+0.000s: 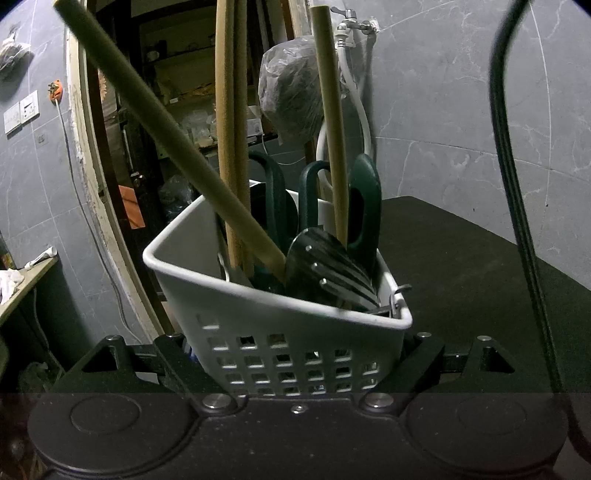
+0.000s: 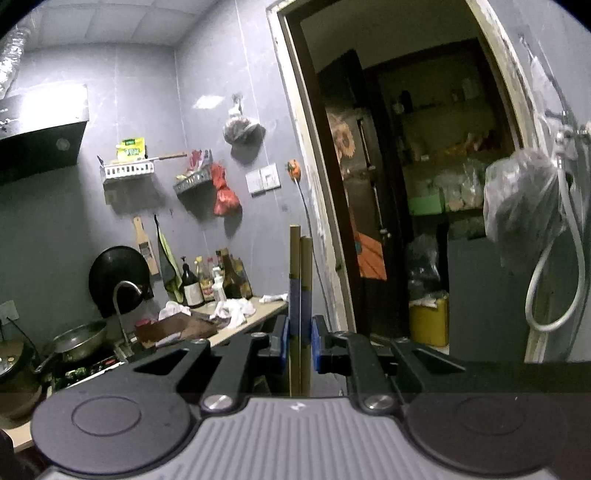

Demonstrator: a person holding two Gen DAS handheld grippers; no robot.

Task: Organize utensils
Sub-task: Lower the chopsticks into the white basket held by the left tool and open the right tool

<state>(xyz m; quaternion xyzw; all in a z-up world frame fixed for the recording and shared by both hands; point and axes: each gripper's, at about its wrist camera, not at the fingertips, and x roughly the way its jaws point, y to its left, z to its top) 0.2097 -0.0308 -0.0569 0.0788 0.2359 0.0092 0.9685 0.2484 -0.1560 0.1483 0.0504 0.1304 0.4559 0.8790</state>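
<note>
- Grey tiled walls (image 2: pixel 147 110) close the kitchen in, dimly lit.
- A dark doorway (image 2: pixel 406 184) opens onto cluttered pantry shelves (image 2: pixel 443 155).
- Bottles (image 2: pixel 214 277) crowd a counter (image 2: pixel 243 325) below wall racks (image 2: pixel 127 170).
- A tap (image 1: pixel 354 24) with a white hose (image 1: pixel 364 118) juts above the black tabletop (image 1: pixel 461 258).

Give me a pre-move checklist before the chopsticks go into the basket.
1. Right gripper shut on the pair of chopsticks: ok, both sticks sit upright between the blue pads.
2. Left gripper steadying the white basket: ok, its fingers flank the perforated wall.
3. Basket upright on the black surface: ok.
4. Free slot in the basket: not ok at the right, crowded by the slotted spatula and green handles; the left side looks open.
5. Leaning wooden handle clear of the entry path: cannot tell.
6. Chopstick tips aligned: not ok, one stands slightly higher.
</note>
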